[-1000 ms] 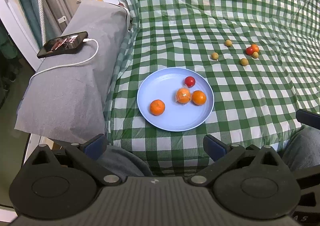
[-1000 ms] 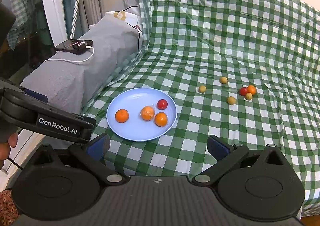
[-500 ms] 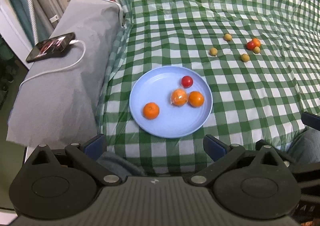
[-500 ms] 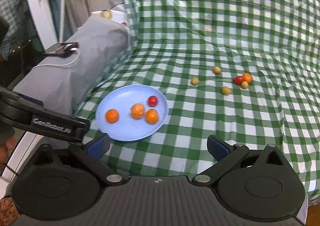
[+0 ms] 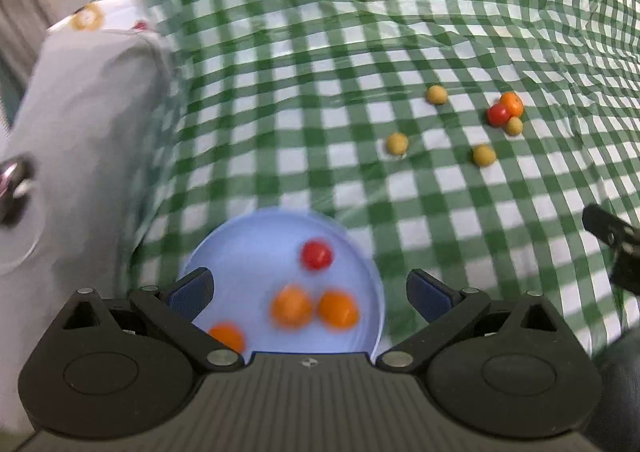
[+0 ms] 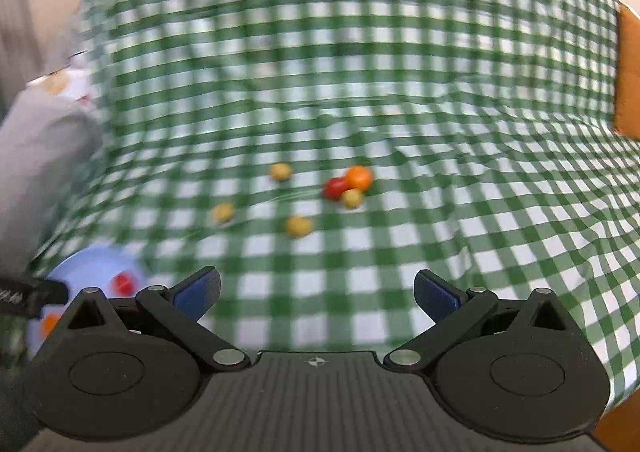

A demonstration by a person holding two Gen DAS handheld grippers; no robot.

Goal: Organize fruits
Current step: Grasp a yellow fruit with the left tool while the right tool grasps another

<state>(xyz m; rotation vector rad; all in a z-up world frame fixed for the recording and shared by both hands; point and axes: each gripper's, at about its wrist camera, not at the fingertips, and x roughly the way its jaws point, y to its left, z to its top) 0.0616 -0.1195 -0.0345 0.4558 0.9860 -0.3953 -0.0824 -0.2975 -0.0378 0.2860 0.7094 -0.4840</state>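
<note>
Both tools spread, empty. Right tool [image 6: 316, 288] faced loose fruit cluster [image 6: 348, 186]; round fruits risked rolling on soft cloth.

A home bedroom is indicated — a bed [image 6: 440, 100] is seen spread with a green-and-white checked cloth [image 5: 360, 32], rumpled and soft underneath. A grey pillow [image 5: 88, 124] is laid along its left side, with a flower-printed white pillowcase [image 5: 100, 16] behind it. A blue plate [image 5: 248, 248] of small fruit is set directly on the cloth — a domestic arrangement, not a workshop one.
</note>
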